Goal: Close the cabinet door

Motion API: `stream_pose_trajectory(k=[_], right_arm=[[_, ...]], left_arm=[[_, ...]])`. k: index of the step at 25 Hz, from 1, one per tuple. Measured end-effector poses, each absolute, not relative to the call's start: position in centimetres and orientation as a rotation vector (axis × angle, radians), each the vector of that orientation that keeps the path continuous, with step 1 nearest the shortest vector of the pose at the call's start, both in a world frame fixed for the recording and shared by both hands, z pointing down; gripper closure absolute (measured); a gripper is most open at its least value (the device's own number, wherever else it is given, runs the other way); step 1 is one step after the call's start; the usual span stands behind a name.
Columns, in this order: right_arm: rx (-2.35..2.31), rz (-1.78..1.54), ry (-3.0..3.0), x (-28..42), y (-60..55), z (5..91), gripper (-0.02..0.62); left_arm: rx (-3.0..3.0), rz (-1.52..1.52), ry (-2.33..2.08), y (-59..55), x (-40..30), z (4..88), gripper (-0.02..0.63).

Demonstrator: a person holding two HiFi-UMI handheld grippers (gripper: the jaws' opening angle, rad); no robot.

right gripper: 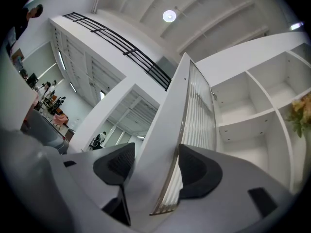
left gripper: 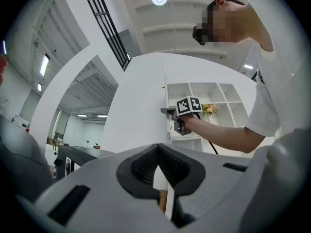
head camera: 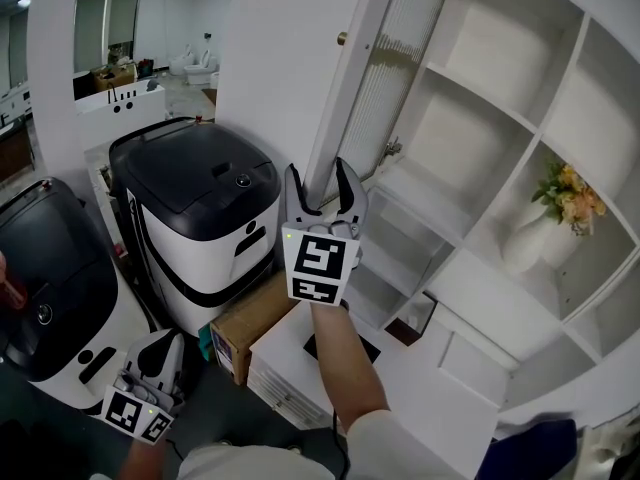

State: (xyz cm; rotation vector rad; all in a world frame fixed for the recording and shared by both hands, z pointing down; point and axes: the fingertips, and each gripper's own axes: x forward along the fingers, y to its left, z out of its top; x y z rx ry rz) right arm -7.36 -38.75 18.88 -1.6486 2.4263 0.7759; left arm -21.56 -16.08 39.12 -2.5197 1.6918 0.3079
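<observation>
The tall white cabinet door (head camera: 285, 58) stands open, its inner side a ribbed glass panel (head camera: 400, 68) in a metal frame. My right gripper (head camera: 322, 183) straddles the door's lower corner, one pad on the white outer face and the other against the framed glass side (right gripper: 165, 130). The door fills the gap between the pads of the right gripper (right gripper: 155, 166). Behind it the white cabinet (head camera: 470, 138) shows bare shelves. My left gripper (head camera: 165, 353) hangs low at the bottom left, shut, with nothing in it. In the left gripper view, past the left gripper (left gripper: 158, 152), the right gripper (left gripper: 167, 111) sits at the door's edge.
A white vase with yellow flowers (head camera: 545, 228) stands on a right-hand shelf. Two black-topped white machines (head camera: 200, 208) (head camera: 50, 278) stand left of the door, with a cardboard box (head camera: 250, 323) on the floor by them. A low white counter (head camera: 420, 378) juts out below the cabinet.
</observation>
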Motion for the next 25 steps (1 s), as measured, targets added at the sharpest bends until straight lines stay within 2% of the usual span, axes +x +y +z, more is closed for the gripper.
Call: stream_pose_trajectory(k=[25], right_arm=[[-1.491, 0.761, 2.426, -2.7, -35.6, 18.9, 0.359]], left_arm=[[-2.539, 0.313, 1.679, -17.2, -16.9, 40.2, 0.601]])
